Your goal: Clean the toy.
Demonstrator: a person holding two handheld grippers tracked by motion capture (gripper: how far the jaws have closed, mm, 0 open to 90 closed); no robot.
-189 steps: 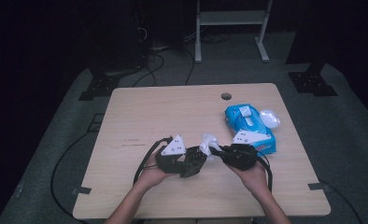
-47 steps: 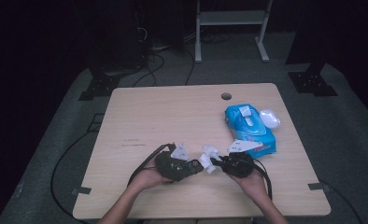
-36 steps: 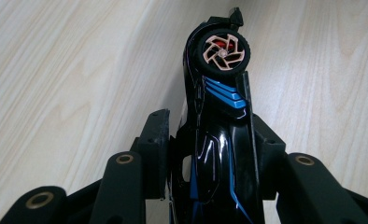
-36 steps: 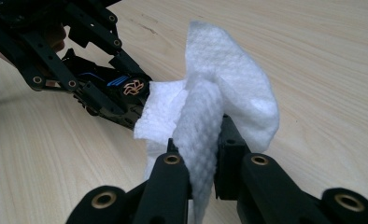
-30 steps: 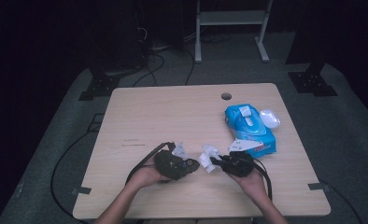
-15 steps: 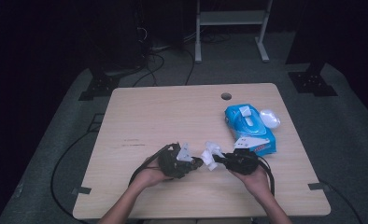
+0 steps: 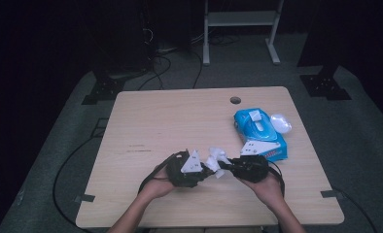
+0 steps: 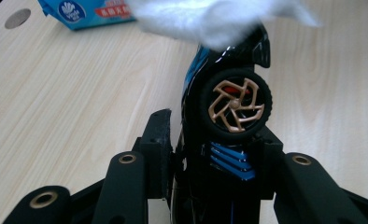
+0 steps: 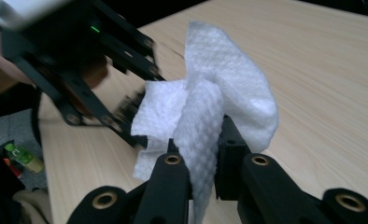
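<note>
Fingers, left gripper (image 8: 210, 154): clamped on black-and-blue plastic toy car (image 8: 229, 93), having just closed further.
Fingers, right gripper (image 9: 205, 158): pinching white embossed tissue wad (image 9: 215, 112).
Handling: car judged light, rigid, slick; hold the body, not wheels. Tissue soft, tears.
Views: left gripper view reveals bronze wheel; high view places blue tissue pack (image 7: 260, 136) at 2 o'clock on pale wooden table (image 7: 170, 121).

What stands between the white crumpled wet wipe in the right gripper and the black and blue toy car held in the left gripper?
Nothing visible stands between them. The right gripper is shut on the white crumpled wet wipe, and the wipe already lies against the black and blue toy car clamped in the left gripper.
</note>
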